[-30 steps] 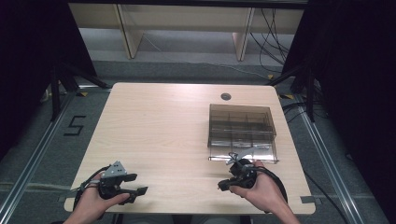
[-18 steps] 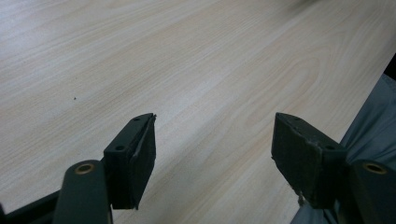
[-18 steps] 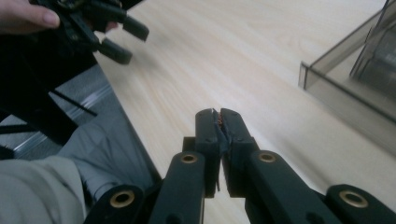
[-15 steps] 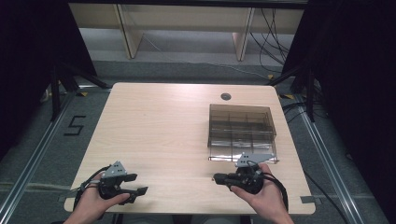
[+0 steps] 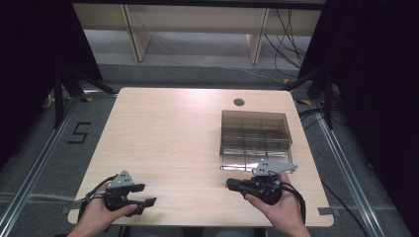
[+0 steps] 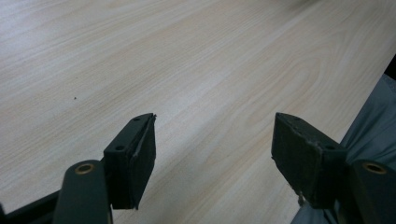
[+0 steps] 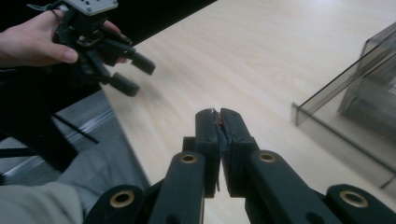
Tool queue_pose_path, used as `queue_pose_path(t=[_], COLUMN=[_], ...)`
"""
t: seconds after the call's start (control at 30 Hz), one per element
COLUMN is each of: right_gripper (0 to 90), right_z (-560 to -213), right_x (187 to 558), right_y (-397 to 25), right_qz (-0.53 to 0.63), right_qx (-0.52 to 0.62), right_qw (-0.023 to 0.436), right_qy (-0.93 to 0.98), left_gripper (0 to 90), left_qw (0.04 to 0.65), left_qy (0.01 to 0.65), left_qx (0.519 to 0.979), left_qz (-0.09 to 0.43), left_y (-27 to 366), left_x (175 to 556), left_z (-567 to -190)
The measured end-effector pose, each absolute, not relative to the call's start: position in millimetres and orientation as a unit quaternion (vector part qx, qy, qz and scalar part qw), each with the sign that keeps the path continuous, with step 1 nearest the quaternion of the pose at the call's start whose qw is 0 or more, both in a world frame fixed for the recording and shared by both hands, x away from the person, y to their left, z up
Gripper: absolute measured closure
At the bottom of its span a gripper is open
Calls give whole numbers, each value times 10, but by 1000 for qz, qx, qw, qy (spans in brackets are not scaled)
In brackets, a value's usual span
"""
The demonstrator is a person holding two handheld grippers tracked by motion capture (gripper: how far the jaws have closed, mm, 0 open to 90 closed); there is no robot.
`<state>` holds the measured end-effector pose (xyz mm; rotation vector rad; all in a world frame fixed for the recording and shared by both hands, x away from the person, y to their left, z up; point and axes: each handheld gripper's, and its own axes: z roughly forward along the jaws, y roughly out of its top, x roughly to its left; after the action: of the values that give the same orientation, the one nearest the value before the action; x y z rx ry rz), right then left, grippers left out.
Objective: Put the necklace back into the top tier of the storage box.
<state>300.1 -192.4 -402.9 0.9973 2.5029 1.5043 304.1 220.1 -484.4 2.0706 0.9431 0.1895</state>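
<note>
Left gripper (image 5: 143,202) sits at the near left table (image 5: 168,133) edge, jaws wide with nothing between them. Right gripper (image 5: 232,184), near right, is pinched on something tiny and orange, can't tell what. Just beyond it stands the smoky clear compartment box (image 5: 254,133); its compartments look empty.

We read just one sign: a black numeral "5" (image 5: 79,133), marked in angular strokes on the grey floor to the left of the pale wooden table (image 5: 168,138). We find no other lettering, label or brand we can make out anywhere else.
</note>
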Motion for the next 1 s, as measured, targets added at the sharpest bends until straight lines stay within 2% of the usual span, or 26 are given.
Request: queue_pose_path(t=[0.03, 0.07, 0.17, 0.23, 0.27, 0.33, 0.5, 0.6, 1.0], right_gripper=[871, 871, 871, 871, 871, 871, 872, 871, 871], right_z=[-4030, -4030, -4011, -4011, -4000, -3990, -3940, -3908, -3827], right_x=[3008, 3005, 3015, 3007, 3019, 3000, 2980, 3000, 2960], right_y=[-1933, -1929, -1949, -1940, -1960, -1955, -1979, -2016, -2062], right_qz=[494, 500, 500, 512, 509, 517, 527, 539, 534], right_qx=[317, 322, 314, 320, 311, 320, 328, 316, 337], right_qw=[45, 33, 50, 40, 59, 50, 60, 87, 98], right_qy=[808, 803, 805, 796, 800, 792, 781, 776, 769], left_gripper=[306, 306, 306, 305, 306, 306, 306, 306, 306], left_qw=[417, 414, 414, 416, 415, 416, 416, 416, 416], left_qy=[376, 374, 381, 376, 374, 374, 374, 374, 375], left_qx=[824, 826, 823, 824, 826, 825, 825, 825, 825], left_qz=[75, 76, 76, 77, 79, 79, 80, 79, 80], left_y=[2201, 2206, 2205, 2206, 2209, 2209, 2210, 2209, 2209], left_x=[3041, 3042, 3038, 3041, 3045, 3044, 3044, 3044, 3043], left_z=[-4844, -4842, -4844, -4843, -4844, -4844, -4843, -4843, -4842])
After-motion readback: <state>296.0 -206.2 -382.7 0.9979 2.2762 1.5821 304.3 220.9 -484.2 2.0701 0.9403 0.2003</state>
